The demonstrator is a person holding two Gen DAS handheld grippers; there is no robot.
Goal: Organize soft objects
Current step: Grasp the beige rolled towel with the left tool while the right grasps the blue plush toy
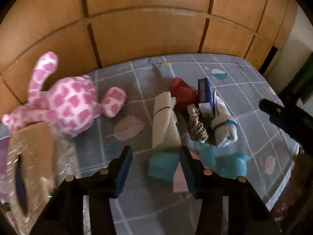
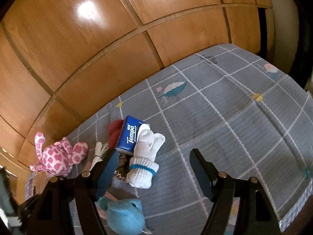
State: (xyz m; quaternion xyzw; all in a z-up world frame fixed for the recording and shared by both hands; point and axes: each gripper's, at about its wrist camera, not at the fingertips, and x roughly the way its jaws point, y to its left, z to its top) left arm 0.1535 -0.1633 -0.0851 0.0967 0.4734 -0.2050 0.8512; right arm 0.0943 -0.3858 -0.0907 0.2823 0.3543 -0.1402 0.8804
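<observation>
Both views are dim and warm, with white glare on the wooden panels [image 2: 88, 11]. Fisheye bending and dark corners frame each picture (the left view smears with motion blur).

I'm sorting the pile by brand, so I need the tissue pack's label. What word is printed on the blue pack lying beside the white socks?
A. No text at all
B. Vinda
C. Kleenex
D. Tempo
D: in the right wrist view the blue tissue pack shows "Tempo" in white letters, right next to the rolled white socks on the bedsheet.
</observation>
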